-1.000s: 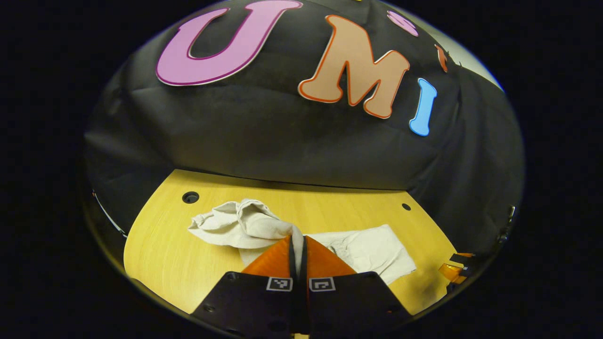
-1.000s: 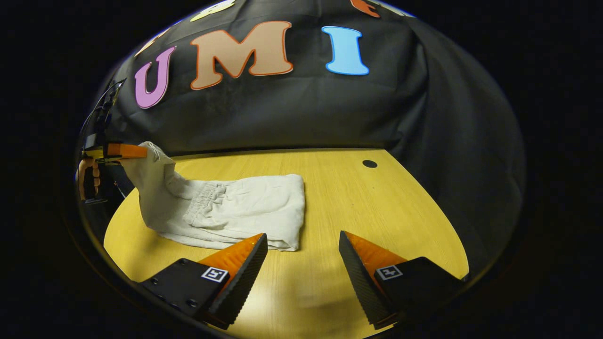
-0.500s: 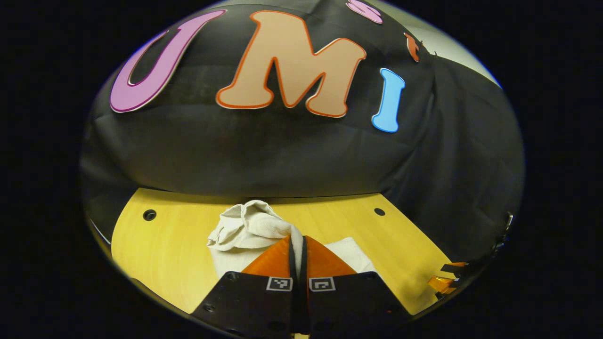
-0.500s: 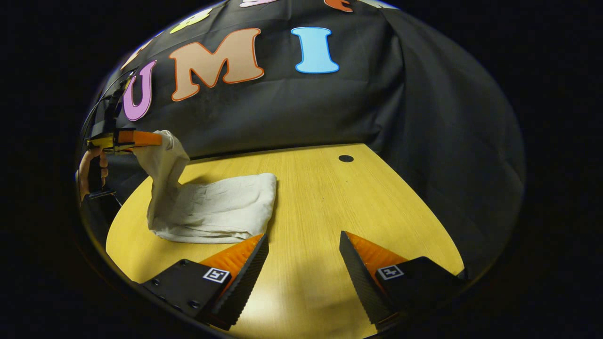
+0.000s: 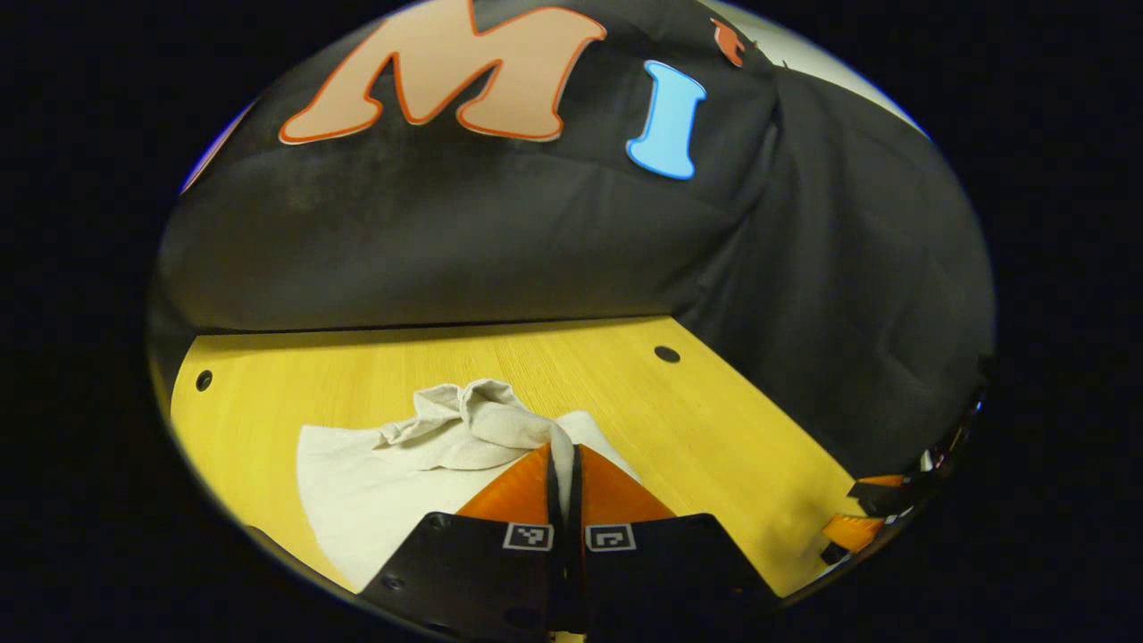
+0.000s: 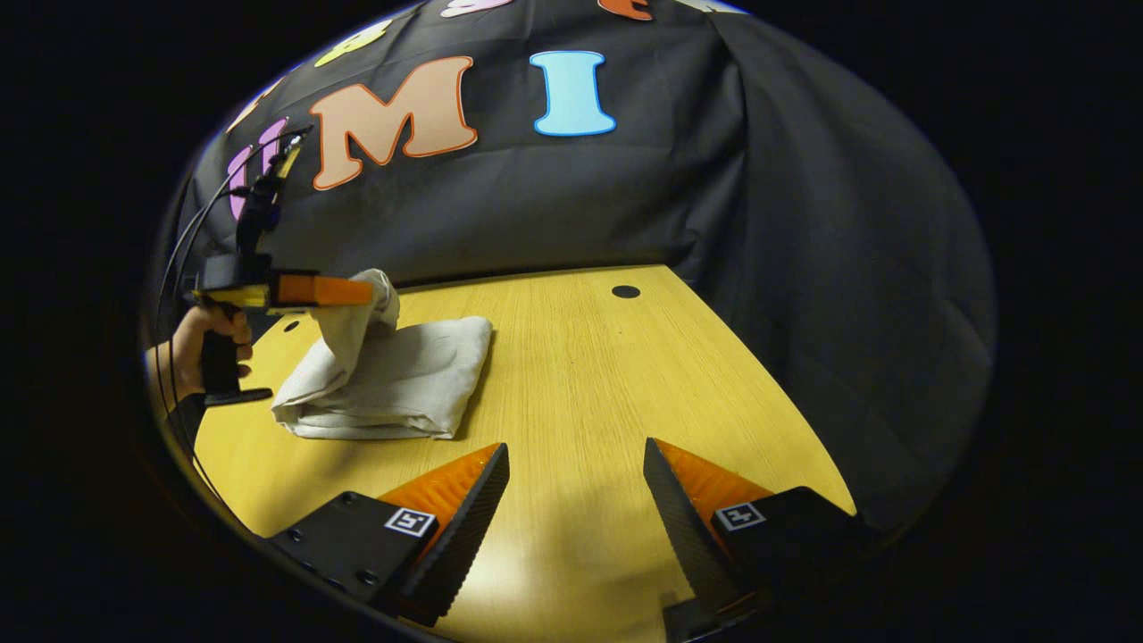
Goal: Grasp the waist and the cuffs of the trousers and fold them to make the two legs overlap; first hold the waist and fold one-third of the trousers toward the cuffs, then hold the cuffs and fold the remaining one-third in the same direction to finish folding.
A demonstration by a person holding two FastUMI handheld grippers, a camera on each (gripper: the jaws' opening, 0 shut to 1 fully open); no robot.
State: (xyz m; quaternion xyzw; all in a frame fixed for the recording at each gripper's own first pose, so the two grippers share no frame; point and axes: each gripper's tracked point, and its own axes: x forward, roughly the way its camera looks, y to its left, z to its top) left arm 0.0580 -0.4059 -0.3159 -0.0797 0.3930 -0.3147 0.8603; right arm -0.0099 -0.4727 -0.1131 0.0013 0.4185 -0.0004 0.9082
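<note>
My left hand-held gripper [image 5: 563, 460] is pinching a bunched end of the pale trousers [image 6: 406, 379], both fingers pressed on the cloth, and holds it lifted above the rest of the garment. The remainder lies in folded layers on the yellow worktop [image 6: 616, 384]. My right hand-held gripper [image 6: 576, 469] hovers over bare worktop with its fingers spread, apart from the trousers.
</note>
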